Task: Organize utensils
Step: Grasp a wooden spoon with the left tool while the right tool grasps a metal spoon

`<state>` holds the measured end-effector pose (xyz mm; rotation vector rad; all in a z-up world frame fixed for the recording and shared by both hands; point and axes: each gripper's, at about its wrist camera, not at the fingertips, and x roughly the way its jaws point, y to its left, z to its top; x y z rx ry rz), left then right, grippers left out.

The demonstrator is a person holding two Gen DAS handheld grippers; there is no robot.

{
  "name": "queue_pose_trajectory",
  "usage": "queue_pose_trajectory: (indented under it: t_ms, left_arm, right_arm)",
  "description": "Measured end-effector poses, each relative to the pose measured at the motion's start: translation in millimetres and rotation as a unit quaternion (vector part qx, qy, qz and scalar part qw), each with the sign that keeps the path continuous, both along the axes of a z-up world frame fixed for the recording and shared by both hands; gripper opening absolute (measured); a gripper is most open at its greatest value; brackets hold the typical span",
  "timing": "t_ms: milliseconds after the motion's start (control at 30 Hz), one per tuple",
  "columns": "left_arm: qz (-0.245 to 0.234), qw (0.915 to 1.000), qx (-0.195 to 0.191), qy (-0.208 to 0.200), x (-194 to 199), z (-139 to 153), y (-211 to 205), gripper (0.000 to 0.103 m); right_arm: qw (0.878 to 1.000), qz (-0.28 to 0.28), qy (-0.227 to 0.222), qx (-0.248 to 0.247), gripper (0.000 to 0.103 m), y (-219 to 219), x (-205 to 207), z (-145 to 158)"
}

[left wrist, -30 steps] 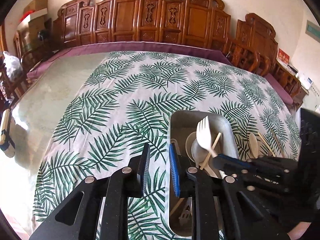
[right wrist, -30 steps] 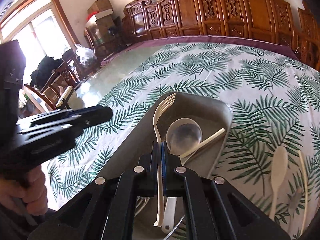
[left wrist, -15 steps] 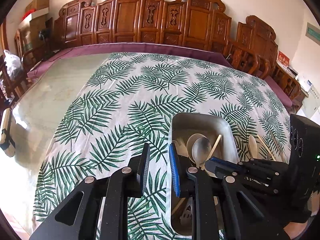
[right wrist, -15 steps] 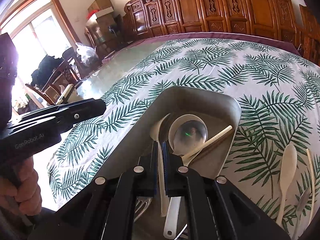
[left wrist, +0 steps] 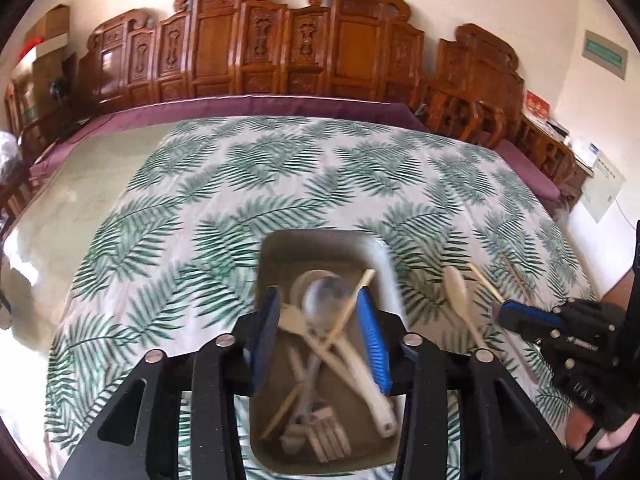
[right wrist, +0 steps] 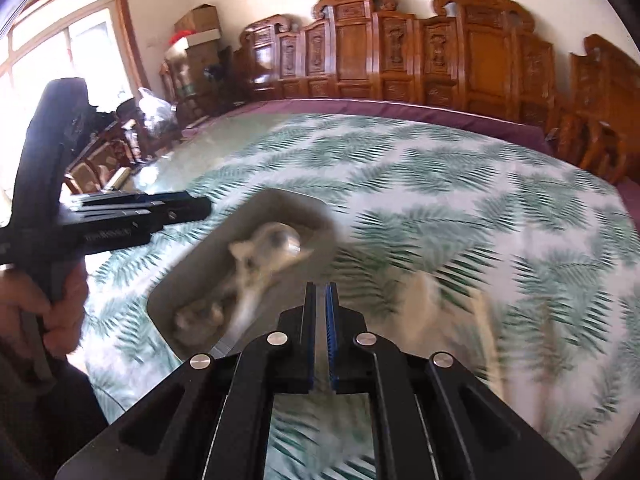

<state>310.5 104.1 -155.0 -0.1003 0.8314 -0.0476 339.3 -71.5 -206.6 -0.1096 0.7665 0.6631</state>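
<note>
**Ann:** While both hands work over the leaf-print cloth on the counter, look at the left tongs: blue pads spread wide, hovering right above the metal tray, gripping nothing.

**Bo:** Why hang there agape?

**Ann:** My guess is they're ready to steady the tray or tidy the pile. The tray is the collecting spot, which is why the utensils lie heaped in it: a clear spoon, a pale fork, a white ladle handle, a chopstick crossing over them, and a metal fork at the near end.

**Bo:** And to the right of the tray?

**Ann:** A pale wooden spoon and loose chopsticks lie on the cloth, outside the tray. Those look like what's left to gather.

**Bo:** So the right tongs?

**Ann:** Nearly shut, only a thin slit between the pads, and nothing in it. They sit past the tray's right edge, close to that wooden spoon, so I'd judge it the next pick. They would need to part first. The right view is badly blurred, though, so I can't tell finer details.
</note>
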Motion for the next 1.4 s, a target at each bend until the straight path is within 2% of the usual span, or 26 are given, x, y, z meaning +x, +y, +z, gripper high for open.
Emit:
queue_pose_trajectory:
  t_ms: [167,233,400,433,467,533,733,900,1200,1300,1400]
  left_arm:
    - [-0.027,0.9996,0.004,0.001,2,-3,-31,0.039]
    - [-0.035,0.9994,0.007,0.003,2,-6,-41,0.040]
    - [-0.052,0.9985,0.014,0.011,1,-14,-60,0.040]
    - [-0.054,0.9984,0.014,0.011,0,-14,-62,0.042]
    - [-0.057,0.9982,0.014,0.010,0,-14,-66,0.049]
    - [-0.063,0.9979,0.017,0.007,-1,-15,-73,0.054]
    - [-0.077,0.9967,0.022,0.014,0,-21,-89,0.055]
    - [-0.084,0.9959,0.027,0.020,-1,-25,-97,0.055]
    - [-0.086,0.9957,0.027,0.024,0,-30,-103,0.055]
    - [-0.086,0.9956,0.028,0.024,-1,-33,-107,0.055]
    - [-0.088,0.9954,0.031,0.024,-1,-35,-112,0.055]
  right_arm:
    - [0.998,-0.043,-0.020,-0.030,0.009,-52,-1,-4]
    - [0.997,-0.065,-0.015,-0.026,0.017,-73,2,-11]
    - [0.995,-0.092,-0.004,-0.026,0.019,-103,12,-25]
    - [0.995,-0.095,0.002,-0.022,0.022,-108,14,-28]
    - [0.995,-0.095,0.008,-0.019,0.024,-109,14,-31]
    - [0.996,-0.087,0.015,-0.027,0.026,-107,15,-40]
    - [0.996,-0.048,0.042,-0.065,0.032,-84,20,-71]
    - [0.995,-0.040,0.043,-0.076,0.041,-72,29,-81]
    - [0.994,-0.042,0.036,-0.095,0.043,-57,48,-90]
    - [0.993,-0.030,0.026,-0.108,0.032,-51,46,-91]
    - [0.993,-0.027,0.031,-0.108,0.031,-52,45,-90]
